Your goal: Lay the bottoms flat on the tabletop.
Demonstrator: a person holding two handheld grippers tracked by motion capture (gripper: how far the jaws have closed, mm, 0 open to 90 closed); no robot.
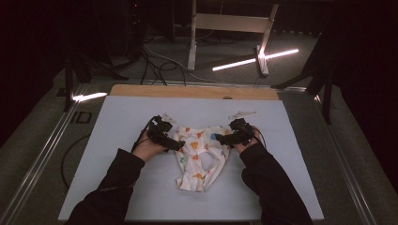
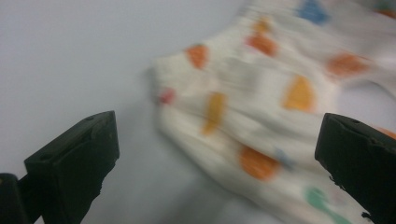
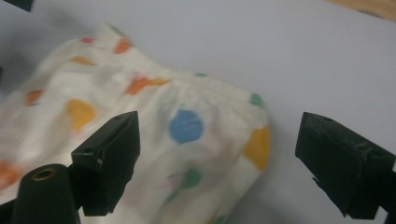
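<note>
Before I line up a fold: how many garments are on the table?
1: a white cotton garment with coloured spots, mid-table on the pale blue board, between the open left gripper and right gripper.

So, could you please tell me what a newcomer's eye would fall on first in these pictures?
First, the white garment with bright coloured spots, lying crumpled in the middle of the pale blue mat. Next, the two black grippers at its top corners: the left gripper and the right gripper, both open, with the cloth lying below them and nothing gripped. Behind the table, bright light strips glow on the dark floor.
</note>
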